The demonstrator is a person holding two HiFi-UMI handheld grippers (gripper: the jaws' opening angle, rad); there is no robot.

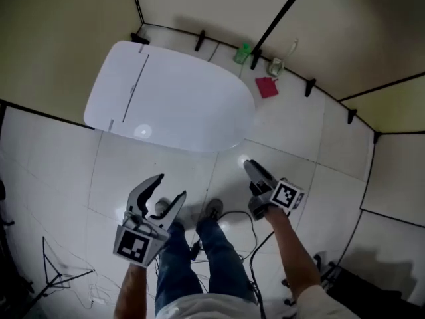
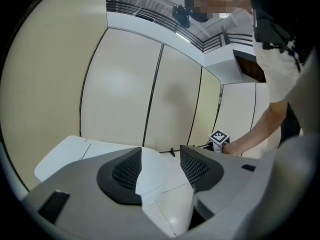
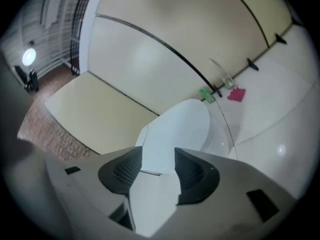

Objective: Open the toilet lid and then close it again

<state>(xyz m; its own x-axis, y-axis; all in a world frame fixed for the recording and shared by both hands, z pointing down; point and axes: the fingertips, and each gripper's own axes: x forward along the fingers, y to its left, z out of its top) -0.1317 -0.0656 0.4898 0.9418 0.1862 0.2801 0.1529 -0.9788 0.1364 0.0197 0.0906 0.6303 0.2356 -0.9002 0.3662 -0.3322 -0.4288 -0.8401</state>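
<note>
The white toilet [image 1: 169, 98] stands at the upper left of the head view with its lid down flat. My left gripper [image 1: 170, 186] hovers over the tiled floor short of the bowl's front, jaws open and empty. In the left gripper view its jaws [image 2: 160, 151] frame the lid [image 2: 75, 149] just ahead. My right gripper [image 1: 249, 166] is off the bowl's front right corner, apart from it. The right gripper view shows its jaws [image 3: 157, 154] open, nothing between them, with the closed lid [image 3: 180, 129] beyond.
A green bottle [image 1: 243, 52], a clear holder [image 1: 277, 65] and a pink item [image 1: 267, 87] sit by the back wall. Black cables [image 1: 239, 218] trail on the floor by the person's legs [image 1: 199, 258]. A small stand [image 1: 56, 278] is at the lower left.
</note>
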